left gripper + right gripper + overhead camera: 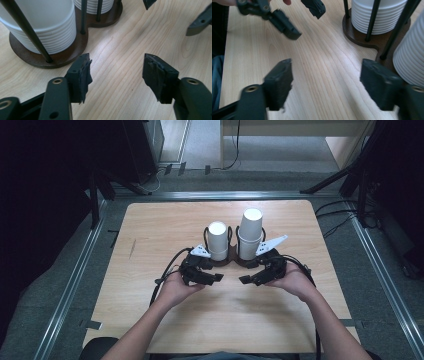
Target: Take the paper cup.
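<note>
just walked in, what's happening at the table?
A person holds a gripper in each hand, low over the table, just in front of a brown cup holder. The holder carries two stacks of white cups: the left stack and the taller right stack. The left gripper and right gripper point toward each other, jaws open with nothing between them. Neither touches the cups or holder.

Place: a lab or recording room — no home fittings are seen.
Evidence: a bare wooden table is ringed by metal rails, dark stands, cables — grey carpet.
</note>
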Motion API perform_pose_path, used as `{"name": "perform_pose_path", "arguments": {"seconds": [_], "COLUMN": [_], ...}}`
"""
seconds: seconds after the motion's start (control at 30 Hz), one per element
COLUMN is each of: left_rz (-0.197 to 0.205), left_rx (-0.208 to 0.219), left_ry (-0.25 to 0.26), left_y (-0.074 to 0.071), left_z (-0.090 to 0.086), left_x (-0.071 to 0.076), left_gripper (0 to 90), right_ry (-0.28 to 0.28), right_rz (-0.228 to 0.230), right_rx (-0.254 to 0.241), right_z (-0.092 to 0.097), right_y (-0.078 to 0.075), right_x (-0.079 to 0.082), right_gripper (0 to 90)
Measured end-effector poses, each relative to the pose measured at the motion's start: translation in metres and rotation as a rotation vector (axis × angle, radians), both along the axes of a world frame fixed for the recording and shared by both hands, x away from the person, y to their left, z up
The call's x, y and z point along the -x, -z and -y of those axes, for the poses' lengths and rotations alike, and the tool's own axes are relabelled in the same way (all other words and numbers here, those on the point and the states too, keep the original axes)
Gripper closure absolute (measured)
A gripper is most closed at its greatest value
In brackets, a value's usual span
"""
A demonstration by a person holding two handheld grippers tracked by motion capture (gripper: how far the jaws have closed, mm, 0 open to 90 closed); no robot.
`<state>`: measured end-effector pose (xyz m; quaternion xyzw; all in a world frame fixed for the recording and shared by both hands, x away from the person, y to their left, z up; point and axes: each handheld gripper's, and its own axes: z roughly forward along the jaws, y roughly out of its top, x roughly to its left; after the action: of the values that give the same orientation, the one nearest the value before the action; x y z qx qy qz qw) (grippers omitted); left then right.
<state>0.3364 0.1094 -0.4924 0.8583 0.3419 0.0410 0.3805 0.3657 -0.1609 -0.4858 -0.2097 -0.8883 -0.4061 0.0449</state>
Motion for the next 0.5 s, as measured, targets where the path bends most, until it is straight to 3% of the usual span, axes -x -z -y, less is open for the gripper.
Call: {"name": "perform_pose_path", "arguments": {"seconds": [0.17, 0.37, 0.47, 0.5], "left_rz": [0.017, -0.011, 0.0, 0.0], "left_rx": [0.0, -0.002, 0.007, 0.007], "left_ry": [0.002, -0.011, -0.015, -0.015], "left_y": [-0.003, -0.001, -0.003, -0.003], "left_z": [0.0, -0.003, -0.004, -0.004], "left_x": [0.0, -0.003, -0.002, -0.002], "left_gripper": [44.5, 46.7, 47.4, 47.3], "right_ry": [0.014, 0.023, 0.015, 0.015], "right_rz": [0.011, 0.022, 0.089, 0.089], "right_rx": [-0.003, 0.004, 0.007, 0.007], "right_z": [0.005, 0.01, 0.014, 0.014], "right_y": [-0.002, -0.004, -0.004, -0.004], "right_x": [0.0, -0.001, 0.001, 0.001], "right_gripper": [38.0, 44.3, 49.7, 49.7]}}
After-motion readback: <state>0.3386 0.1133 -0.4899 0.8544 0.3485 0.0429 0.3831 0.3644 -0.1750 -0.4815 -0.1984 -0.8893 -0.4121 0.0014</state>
